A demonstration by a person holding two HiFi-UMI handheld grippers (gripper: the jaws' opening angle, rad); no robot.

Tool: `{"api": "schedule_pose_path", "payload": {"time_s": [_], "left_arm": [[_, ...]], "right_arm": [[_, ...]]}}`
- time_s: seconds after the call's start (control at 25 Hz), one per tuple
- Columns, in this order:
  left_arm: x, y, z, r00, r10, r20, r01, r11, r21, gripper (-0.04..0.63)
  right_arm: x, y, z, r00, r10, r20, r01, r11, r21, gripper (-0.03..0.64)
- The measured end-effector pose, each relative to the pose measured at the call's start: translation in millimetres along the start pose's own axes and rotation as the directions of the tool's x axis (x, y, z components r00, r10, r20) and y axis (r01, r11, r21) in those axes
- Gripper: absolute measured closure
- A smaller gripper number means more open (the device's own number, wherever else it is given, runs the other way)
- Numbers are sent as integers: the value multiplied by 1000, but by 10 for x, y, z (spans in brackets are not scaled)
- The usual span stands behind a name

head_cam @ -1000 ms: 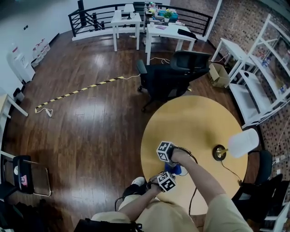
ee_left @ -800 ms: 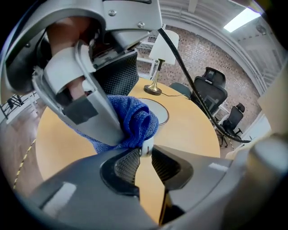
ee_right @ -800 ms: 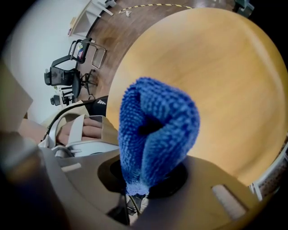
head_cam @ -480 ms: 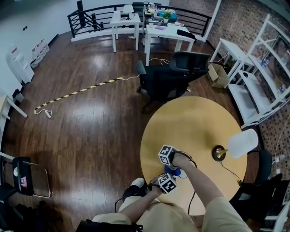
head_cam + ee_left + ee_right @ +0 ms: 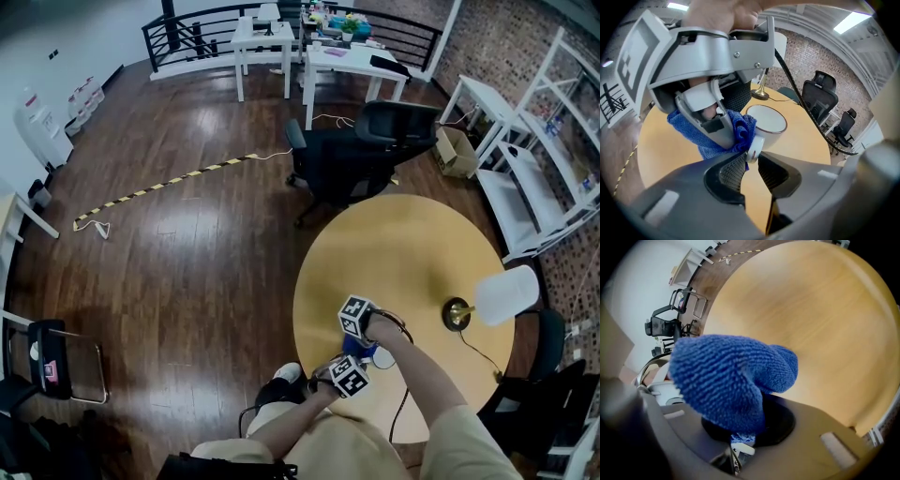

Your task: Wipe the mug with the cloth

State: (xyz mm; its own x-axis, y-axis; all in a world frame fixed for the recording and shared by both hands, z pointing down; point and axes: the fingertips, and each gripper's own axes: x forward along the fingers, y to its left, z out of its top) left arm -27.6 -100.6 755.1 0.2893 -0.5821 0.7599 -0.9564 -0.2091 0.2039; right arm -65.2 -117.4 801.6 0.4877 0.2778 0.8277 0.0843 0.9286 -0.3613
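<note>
The white mug (image 5: 766, 123) with a dark rim stands on the round yellow table (image 5: 403, 253) near its front-left edge. My left gripper (image 5: 752, 158) is shut on the mug's white handle (image 5: 754, 147). My right gripper (image 5: 717, 124) comes in from above, shut on the blue cloth (image 5: 705, 138), and presses it against the mug's side by the handle. In the right gripper view the bunched cloth (image 5: 733, 378) fills the jaws and hides the fingertips. In the head view the left gripper (image 5: 349, 377) and the right gripper (image 5: 357, 319) sit close together, with cloth (image 5: 362, 350) showing between them.
A brass-footed lamp (image 5: 457, 314) with a white shade (image 5: 506, 294) stands on the table's right side, its cord running to the edge. A black office chair (image 5: 361, 159) stands behind the table. White shelving (image 5: 548, 141) lines the right wall.
The right gripper with the cloth has shifted slightly to the right at the mug. The left gripper has kept its hold and hardly moved.
</note>
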Motion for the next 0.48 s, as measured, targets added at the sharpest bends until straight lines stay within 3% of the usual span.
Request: {"api": "schedule_pose_path", "payload": {"time_s": [0.12,0.48], "left_arm": [[8,25,-8,1000,21,-5,-21,1000,11,525],[66,-23,-51,994,98,-42,-90,982,169,543]], "right_arm": [[-17,-55,-12,999,18,43,-19,1000,24,557],[-68,-267,-294,992,39,121,-54,990,128,557]]}}
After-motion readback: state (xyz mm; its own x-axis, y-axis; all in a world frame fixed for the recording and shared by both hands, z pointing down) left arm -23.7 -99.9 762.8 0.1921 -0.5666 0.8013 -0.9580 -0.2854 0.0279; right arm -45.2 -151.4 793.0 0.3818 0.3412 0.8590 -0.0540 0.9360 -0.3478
